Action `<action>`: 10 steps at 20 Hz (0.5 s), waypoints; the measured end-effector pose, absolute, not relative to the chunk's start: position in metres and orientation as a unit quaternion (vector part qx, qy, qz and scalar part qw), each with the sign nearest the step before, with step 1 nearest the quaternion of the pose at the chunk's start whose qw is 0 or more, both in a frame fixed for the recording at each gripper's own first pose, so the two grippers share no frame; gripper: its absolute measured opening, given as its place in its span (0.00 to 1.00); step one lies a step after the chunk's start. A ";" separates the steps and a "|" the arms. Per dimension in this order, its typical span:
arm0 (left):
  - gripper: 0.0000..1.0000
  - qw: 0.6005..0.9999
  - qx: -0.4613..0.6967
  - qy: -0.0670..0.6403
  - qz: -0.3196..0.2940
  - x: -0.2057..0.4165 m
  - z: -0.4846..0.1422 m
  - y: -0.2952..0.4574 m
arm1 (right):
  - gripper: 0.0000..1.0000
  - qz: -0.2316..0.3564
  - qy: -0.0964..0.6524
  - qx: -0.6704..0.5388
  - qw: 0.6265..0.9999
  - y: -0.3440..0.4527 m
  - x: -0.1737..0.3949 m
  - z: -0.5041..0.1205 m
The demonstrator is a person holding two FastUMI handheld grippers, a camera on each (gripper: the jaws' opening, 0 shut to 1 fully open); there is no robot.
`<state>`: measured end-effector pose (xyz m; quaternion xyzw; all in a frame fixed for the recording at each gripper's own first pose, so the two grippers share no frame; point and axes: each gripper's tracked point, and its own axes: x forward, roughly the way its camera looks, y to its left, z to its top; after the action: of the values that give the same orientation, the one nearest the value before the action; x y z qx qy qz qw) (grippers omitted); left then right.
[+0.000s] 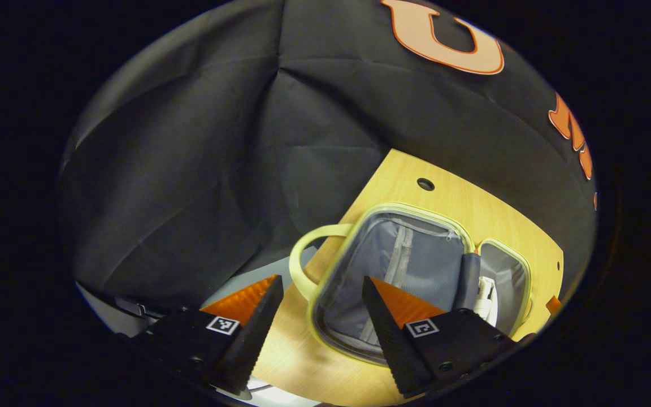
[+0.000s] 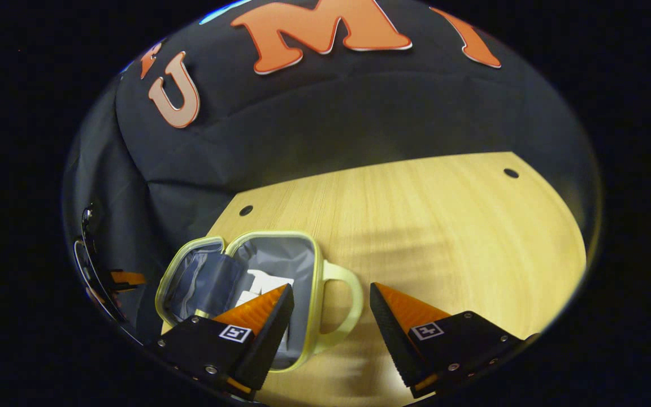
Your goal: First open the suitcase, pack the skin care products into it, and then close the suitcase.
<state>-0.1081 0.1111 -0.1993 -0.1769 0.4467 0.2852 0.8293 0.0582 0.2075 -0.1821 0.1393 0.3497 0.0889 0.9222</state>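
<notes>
suitcase open on the bench, both grippers empty

left gripper view: the small pale-green suitcase with grey lining (image 1: 393, 271) is seen lying open near the left edge of the light wooden bench (image 1: 461, 198). white skin care bottles (image 1: 486, 294) lie in its far half. the left gripper (image 1: 320, 316) is held spread apart, empty.

right gripper view: the suitcase (image 2: 269, 271), bottles (image 2: 260, 282) inside, is seen at the bench's (image 2: 427, 226) left edge. the right gripper (image 2: 331, 322) is held apart, empty.

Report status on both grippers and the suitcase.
Left gripper open, empty. Right gripper open, empty, above suitcase handle. Suitcase lies open on table, white skin care bottle inside. Nothing in the way.
</notes>
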 end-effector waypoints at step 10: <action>0.93 0.804 -0.267 0.452 0.280 -0.098 -0.241 0.158 | 0.94 0.008 0.229 0.094 0.969 0.131 0.053 -0.109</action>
<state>-0.0979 0.1585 -0.2406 -0.2665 0.4518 0.2805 0.8039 0.0534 0.1310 -0.1093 0.0940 0.2290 0.0077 0.9688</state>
